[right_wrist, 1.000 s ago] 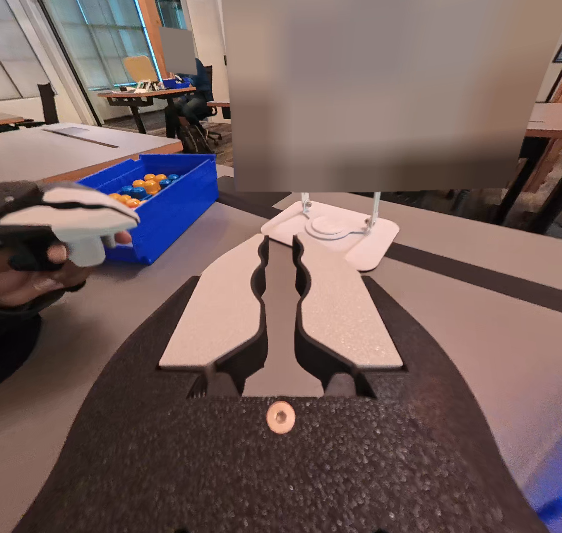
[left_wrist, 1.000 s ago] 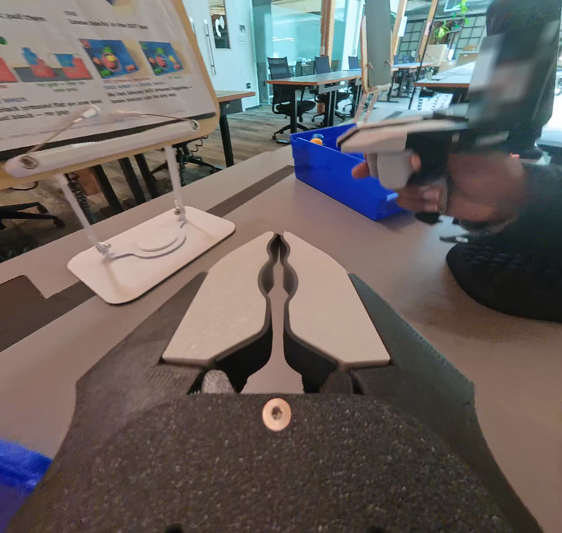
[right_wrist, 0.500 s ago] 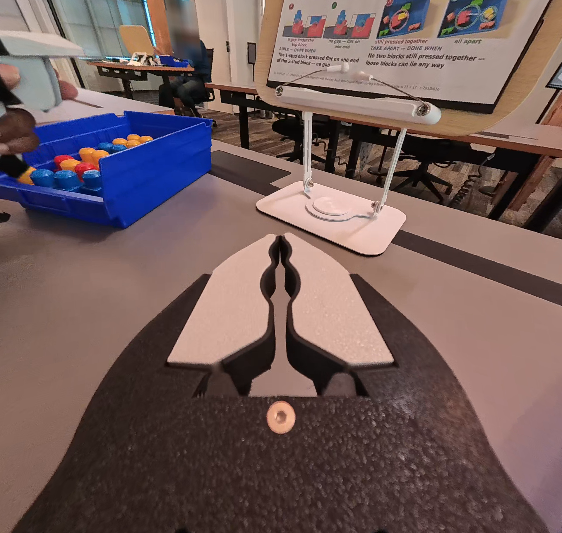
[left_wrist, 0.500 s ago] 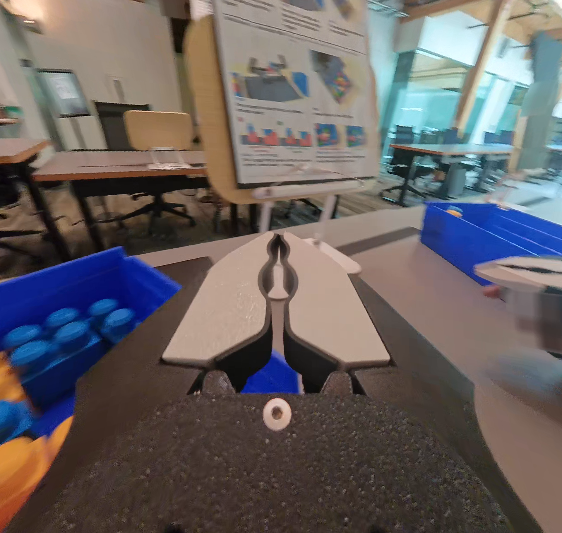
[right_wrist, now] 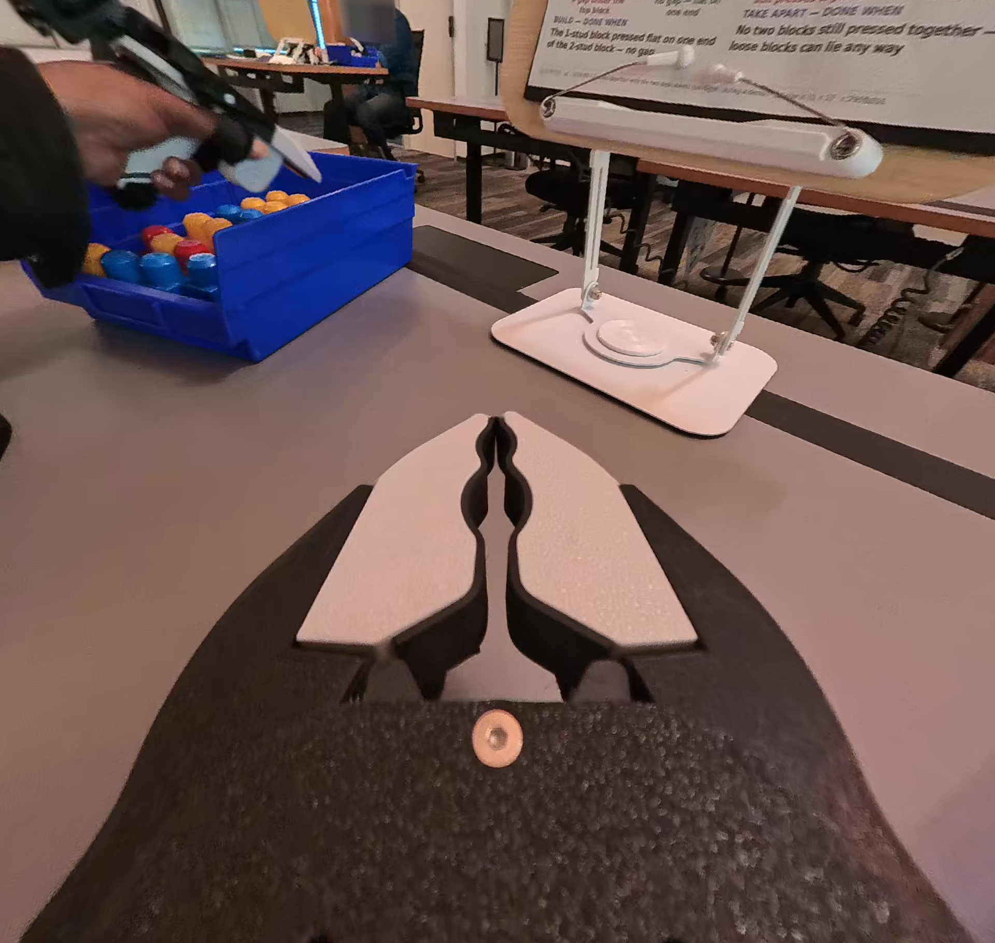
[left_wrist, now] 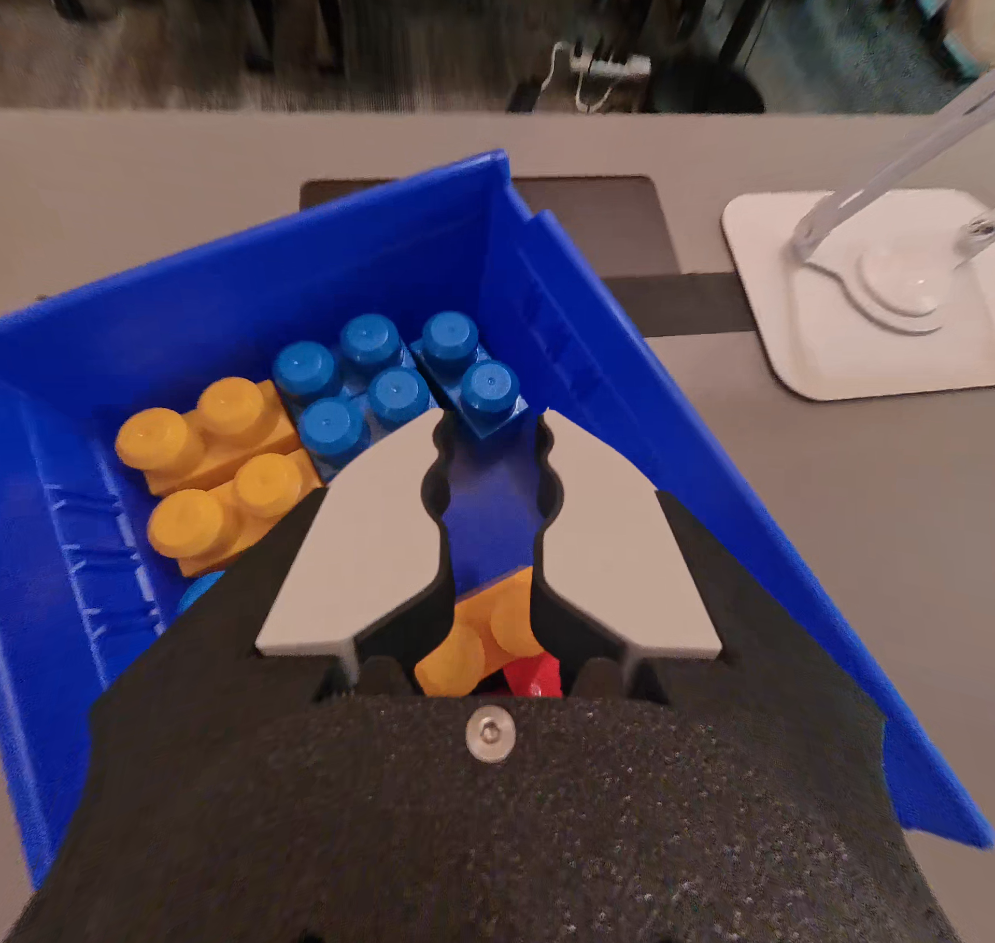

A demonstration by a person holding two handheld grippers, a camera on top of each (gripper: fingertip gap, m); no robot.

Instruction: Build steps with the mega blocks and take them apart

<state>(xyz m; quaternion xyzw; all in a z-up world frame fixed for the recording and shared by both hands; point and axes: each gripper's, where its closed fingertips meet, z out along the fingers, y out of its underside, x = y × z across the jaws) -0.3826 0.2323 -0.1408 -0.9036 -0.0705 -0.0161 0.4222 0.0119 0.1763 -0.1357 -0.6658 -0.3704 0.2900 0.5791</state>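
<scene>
In the left wrist view, my left gripper [left_wrist: 490, 417] is open and points down into a blue bin [left_wrist: 565, 357] of mega blocks. A blue two-stud block [left_wrist: 469, 379] lies just ahead of its tips. More blue blocks [left_wrist: 350, 379] and orange blocks [left_wrist: 215, 465] lie to the left. An orange block [left_wrist: 484, 642] and a red one [left_wrist: 533, 675] show in the gap between the jaws, lower down. My right gripper [right_wrist: 498, 420] is shut and empty, low over the grey table [right_wrist: 215, 459]. In the right wrist view, the left gripper [right_wrist: 307, 169] is over the bin [right_wrist: 301, 282] at the left.
A white stand base [right_wrist: 646, 362] sits on the table right of the bin and carries a picture board [right_wrist: 754, 2]; it also shows in the left wrist view [left_wrist: 861, 298]. A dark strip [right_wrist: 888, 465] crosses the table. The table's far edge [left_wrist: 161, 115] lies beyond the bin. My hands' fingertips stand some 40 cm from each other.
My left gripper swung left, tipped down over the blue bin and opened. My right gripper closed from slightly open and moved little.
</scene>
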